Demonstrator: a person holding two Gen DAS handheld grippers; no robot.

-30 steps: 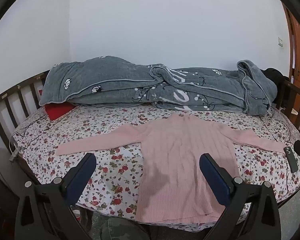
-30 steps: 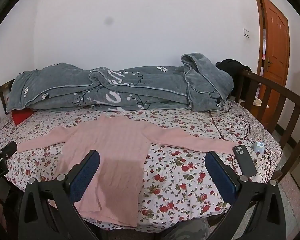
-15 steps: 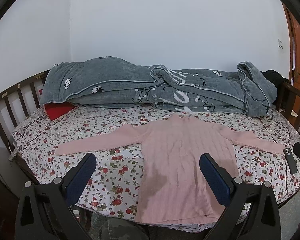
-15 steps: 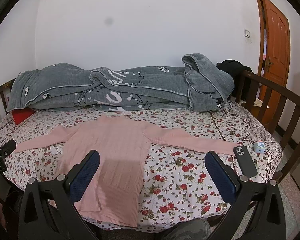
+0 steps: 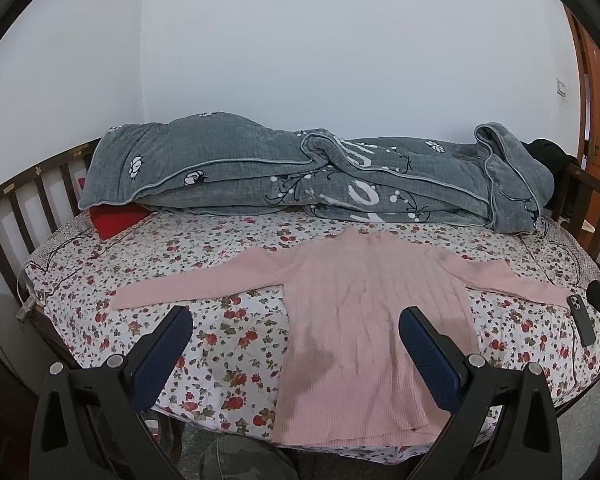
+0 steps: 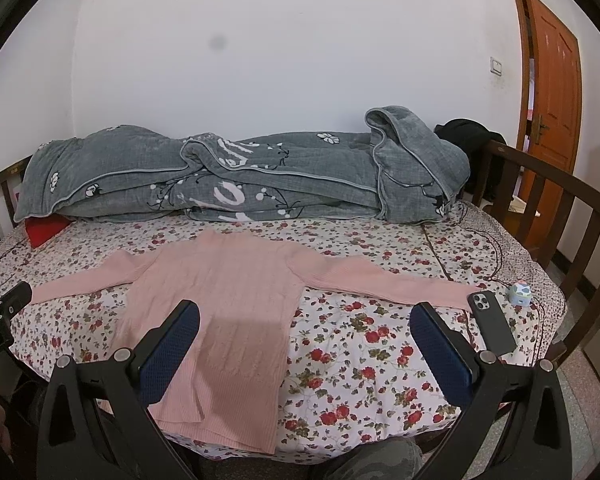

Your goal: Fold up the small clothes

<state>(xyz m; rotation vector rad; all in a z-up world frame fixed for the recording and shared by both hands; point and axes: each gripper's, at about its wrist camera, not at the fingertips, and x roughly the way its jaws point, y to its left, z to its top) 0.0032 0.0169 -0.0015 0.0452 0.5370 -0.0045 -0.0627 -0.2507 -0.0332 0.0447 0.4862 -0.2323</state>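
Both claws have barely shifted, hovering wide open and empty: left claw [image 5: 296,332], right claw [image 6: 305,330]. Pink sweater [image 5: 364,312] lies flat on the bed [image 5: 228,344], sleeves spread; a phone [image 6: 492,322] seems to touch one cuff.

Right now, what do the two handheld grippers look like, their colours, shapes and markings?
The left gripper and the right gripper look alike: matte black angular plastic frames with triangular cut-outs and round silver bolts. Each finger carries a long dark blue pad with a fine mesh texture. No cables or sleeves show.
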